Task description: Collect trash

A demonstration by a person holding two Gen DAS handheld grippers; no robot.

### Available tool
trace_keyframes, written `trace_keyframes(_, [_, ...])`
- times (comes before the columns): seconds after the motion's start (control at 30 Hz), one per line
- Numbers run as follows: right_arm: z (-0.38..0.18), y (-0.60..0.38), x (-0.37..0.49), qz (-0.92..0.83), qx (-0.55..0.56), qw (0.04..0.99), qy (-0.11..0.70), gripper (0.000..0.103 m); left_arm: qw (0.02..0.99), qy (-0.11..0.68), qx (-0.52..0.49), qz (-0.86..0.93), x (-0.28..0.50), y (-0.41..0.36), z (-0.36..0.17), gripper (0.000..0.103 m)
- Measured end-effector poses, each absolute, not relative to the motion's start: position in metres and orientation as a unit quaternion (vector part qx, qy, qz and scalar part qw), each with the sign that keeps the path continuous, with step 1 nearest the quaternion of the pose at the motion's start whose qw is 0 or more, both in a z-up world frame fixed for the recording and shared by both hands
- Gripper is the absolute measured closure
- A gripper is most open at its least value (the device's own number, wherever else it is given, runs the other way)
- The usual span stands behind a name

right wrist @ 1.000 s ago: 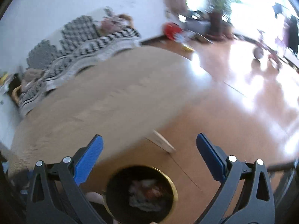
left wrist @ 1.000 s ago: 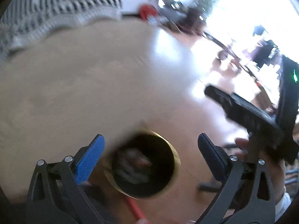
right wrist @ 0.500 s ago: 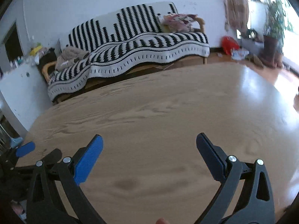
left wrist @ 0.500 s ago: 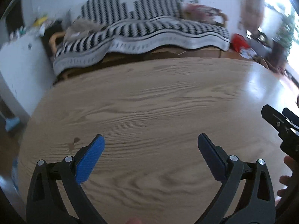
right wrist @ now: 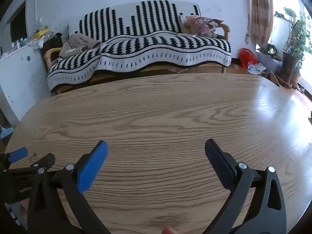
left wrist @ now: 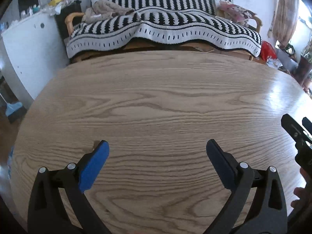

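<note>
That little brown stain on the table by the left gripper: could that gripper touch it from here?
Probably yes. The stain lies right beside the open left gripper, on bare table, with nothing between.

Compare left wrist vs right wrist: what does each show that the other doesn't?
Left wrist only: a blue broom head on the floor at far left, and the right gripper's black body entering at the right edge.

Right wrist only: a potted plant by the bright window, and the left gripper at the lower left edge.

Both: bare wooden table, striped-blanket sofa, red bag on the floor, and each camera's own jaws wide open with nothing between them.
</note>
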State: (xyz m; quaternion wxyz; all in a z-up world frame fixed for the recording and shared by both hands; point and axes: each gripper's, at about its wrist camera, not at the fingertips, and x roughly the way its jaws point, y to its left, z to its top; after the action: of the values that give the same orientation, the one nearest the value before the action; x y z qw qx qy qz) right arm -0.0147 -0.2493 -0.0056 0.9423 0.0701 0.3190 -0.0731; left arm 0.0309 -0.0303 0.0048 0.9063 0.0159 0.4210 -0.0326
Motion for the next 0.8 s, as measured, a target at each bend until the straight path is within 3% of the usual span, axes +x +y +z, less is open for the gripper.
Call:
trace_keyframes(0.43, [-0.011, -0.25, -0.027, -0.058, 0.077, 0.936, 0.338, 0.007, 0.893, 0.441, -0.038, -0.076, 0.036, -0.024, -0.006, 0.006])
trace_keyframes(0.8, [-0.012, -0.249, -0.029, -0.058, 0.072, 0.936, 0.341, 0.007, 0.897, 0.442, -0.021, -0.021, 0.041, -0.017, -0.009, 0.006])
